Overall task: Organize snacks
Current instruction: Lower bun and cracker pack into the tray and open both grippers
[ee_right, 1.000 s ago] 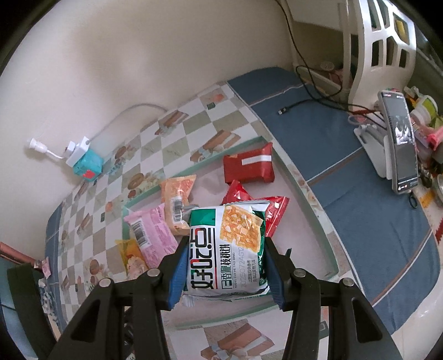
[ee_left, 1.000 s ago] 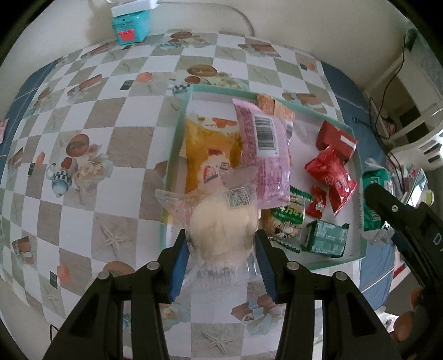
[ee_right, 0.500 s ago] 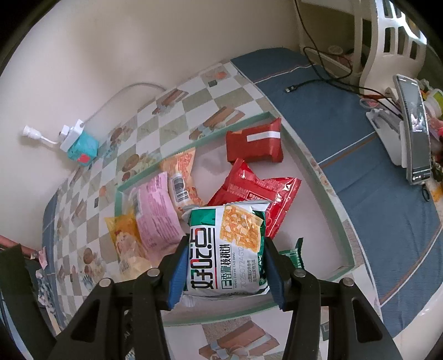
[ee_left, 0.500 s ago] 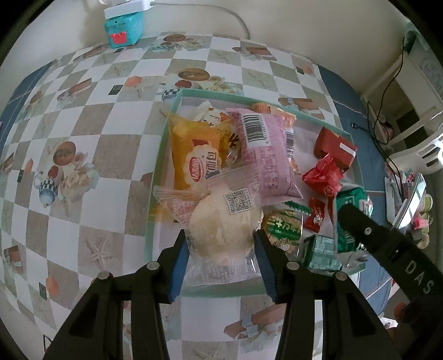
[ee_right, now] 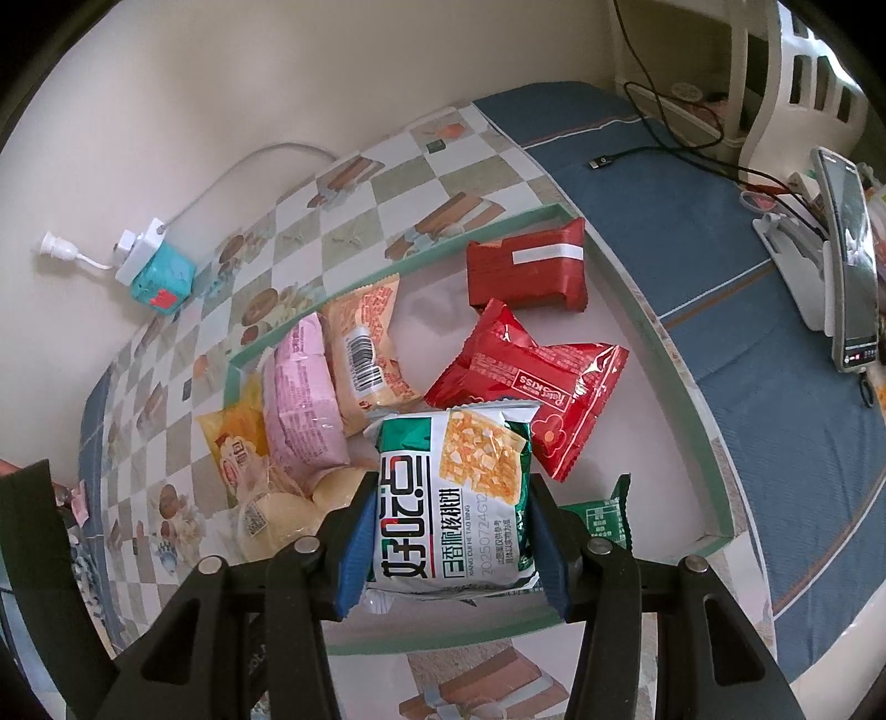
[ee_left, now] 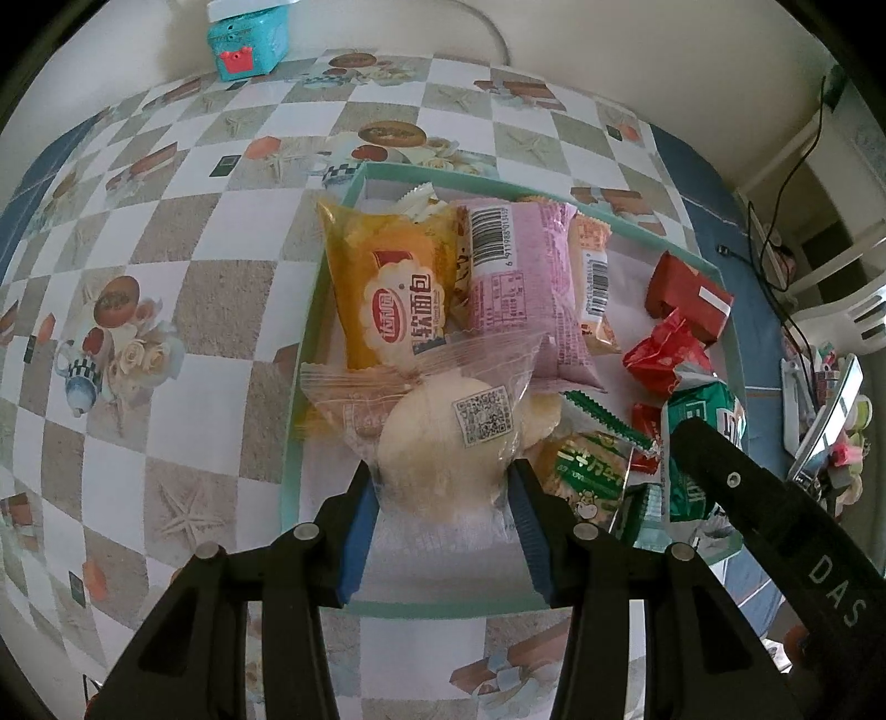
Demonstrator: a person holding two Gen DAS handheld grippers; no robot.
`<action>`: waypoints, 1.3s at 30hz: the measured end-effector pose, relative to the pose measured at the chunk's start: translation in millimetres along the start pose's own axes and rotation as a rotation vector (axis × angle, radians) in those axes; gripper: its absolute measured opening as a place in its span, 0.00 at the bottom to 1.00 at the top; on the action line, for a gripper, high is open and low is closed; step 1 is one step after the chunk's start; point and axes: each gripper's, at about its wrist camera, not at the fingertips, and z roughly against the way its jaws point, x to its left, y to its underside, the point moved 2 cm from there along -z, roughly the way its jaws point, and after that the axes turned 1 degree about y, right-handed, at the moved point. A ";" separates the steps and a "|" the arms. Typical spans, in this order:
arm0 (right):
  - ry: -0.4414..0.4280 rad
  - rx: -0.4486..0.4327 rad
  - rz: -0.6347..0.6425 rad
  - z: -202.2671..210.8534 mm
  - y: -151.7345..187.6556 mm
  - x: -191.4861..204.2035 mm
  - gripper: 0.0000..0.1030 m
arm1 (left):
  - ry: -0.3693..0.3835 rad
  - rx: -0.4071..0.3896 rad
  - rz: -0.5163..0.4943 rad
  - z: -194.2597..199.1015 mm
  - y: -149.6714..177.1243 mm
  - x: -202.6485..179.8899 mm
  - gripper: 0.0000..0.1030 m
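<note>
My left gripper is shut on a clear packet with a pale bun, held over the near left part of the green-rimmed tray. My right gripper is shut on a green and white snack bag, held over the tray's near edge. In the tray lie a yellow bread packet, a pink packet, an orange packet, red packets and a red box. The right gripper and its bag show at the right of the left wrist view.
The tray sits on a checkered tablecloth. A teal power cube with a white plug and cable stands by the wall. A blue cloth surface with a phone on a stand and cables lies to the right.
Both grippers moved forward and lower over the tray with their packets still held. The tray contents look nearer and larger in both views.
</note>
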 end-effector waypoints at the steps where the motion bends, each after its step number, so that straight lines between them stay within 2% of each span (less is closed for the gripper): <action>1: 0.002 0.000 0.001 0.0 0.0 0.2 0.52 | -0.001 -0.007 0.002 0.3 -0.5 -0.2 0.47; 3: 0.004 -0.001 0.003 0.0 -0.4 0.3 0.52 | -0.004 -0.006 0.001 1.8 -1.0 -0.2 0.48; 5: 0.006 -0.002 0.003 0.0 -0.7 0.7 0.52 | -0.005 -0.005 0.002 4.2 -1.3 0.9 0.52; 7: 0.009 0.000 0.005 -0.3 -1.2 1.4 0.52 | -0.007 -0.008 0.005 6.3 -1.8 1.7 0.59; 10: 0.015 -0.004 0.007 0.5 -1.9 1.3 0.55 | -0.009 -0.011 0.006 10.4 -2.5 3.3 0.63; 13: 0.014 -0.012 0.013 2.7 -3.0 2.5 0.64 | -0.011 -0.013 0.007 13.9 -2.9 4.4 0.64; 19: 0.031 -0.015 0.021 4.5 -3.3 3.9 0.67 | -0.018 -0.023 0.014 22.6 -3.2 8.1 0.65; 20: 0.035 -0.015 0.021 4.5 -3.3 3.8 0.71 | -0.020 -0.024 0.017 24.2 -3.3 9.2 0.67; 22: 0.042 -0.017 0.021 5.0 -3.2 3.6 0.72 | -0.026 -0.029 0.025 27.5 -3.8 11.8 0.83; 24: 0.042 -0.021 0.016 5.9 -3.8 2.5 0.78 | -0.042 -0.036 0.028 29.9 -4.0 14.5 0.85; 28: 0.057 -0.022 0.012 6.0 -4.0 0.9 0.78 | -0.049 -0.045 0.057 35.1 -5.1 22.9 0.85; 32: 0.068 -0.020 0.015 5.5 -3.6 1.4 0.78 | -0.079 -0.077 0.085 41.6 -7.2 32.6 0.85; 36: 0.076 -0.020 0.027 4.6 -2.5 4.2 0.79 | -0.151 -0.122 0.112 47.3 -10.2 46.1 0.87; 39: 0.085 -0.025 0.040 4.7 -1.7 7.9 0.92 | -0.221 -0.151 0.116 50.0 -11.7 55.8 0.87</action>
